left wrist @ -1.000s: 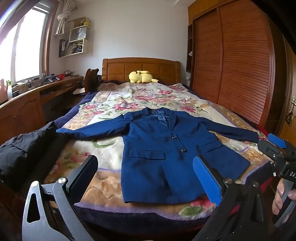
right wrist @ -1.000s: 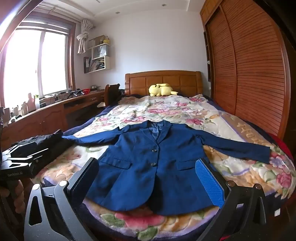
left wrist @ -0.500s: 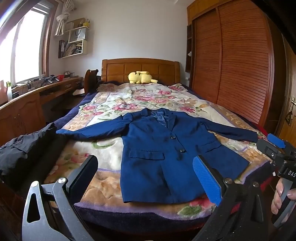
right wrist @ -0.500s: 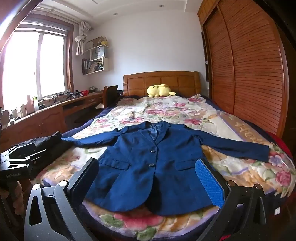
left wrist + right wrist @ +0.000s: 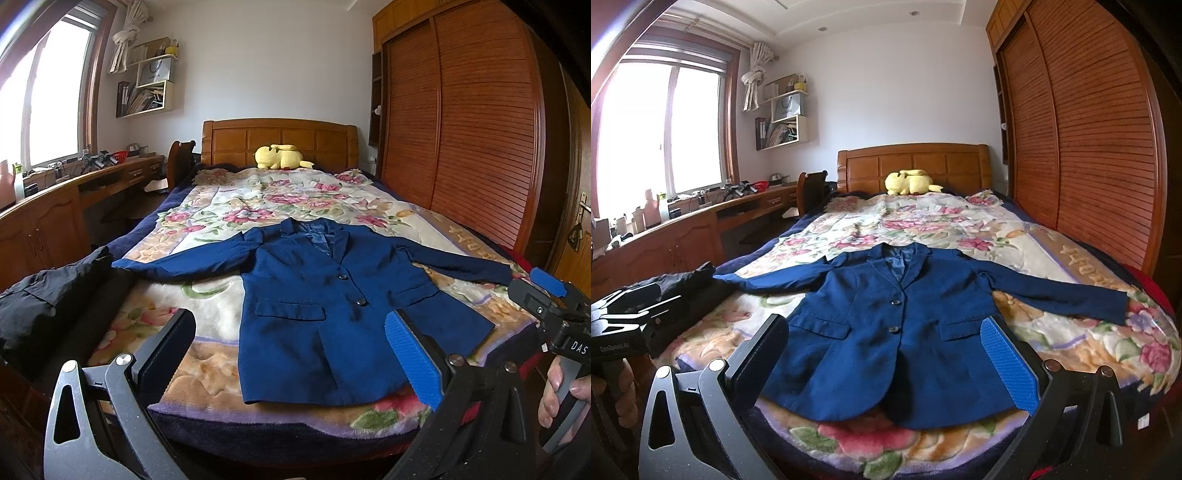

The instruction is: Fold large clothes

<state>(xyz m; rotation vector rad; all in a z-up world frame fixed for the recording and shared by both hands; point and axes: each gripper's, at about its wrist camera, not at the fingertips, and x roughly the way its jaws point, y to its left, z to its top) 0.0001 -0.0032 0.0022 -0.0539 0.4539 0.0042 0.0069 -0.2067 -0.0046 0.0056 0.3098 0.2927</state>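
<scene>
Both cameras are sitting slightly farther back from the bed than a second ago, so the jacket (image 5: 325,306) is showing a little smaller, while nothing on the bed has shifted. That navy jacket (image 5: 897,343) is lying face up on the flowered blanket (image 5: 207,332), buttoned, sleeves spread out to both sides, hem toward the foot of the bed. The left gripper (image 5: 291,362) is hovering above the foot edge with its fingers spread wide, holding nothing. The right gripper (image 5: 886,358) is likewise gaping wide and gripping nothing, apart from the cloth. In the left view, the right gripper's body (image 5: 554,314) is showing at the frame's right side, with a hand (image 5: 565,398) wrapping its handle. A black garment (image 5: 48,306) is lying heaped at the left. A yellow plush toy (image 5: 910,181) is resting by the headboard (image 5: 916,164).
</scene>
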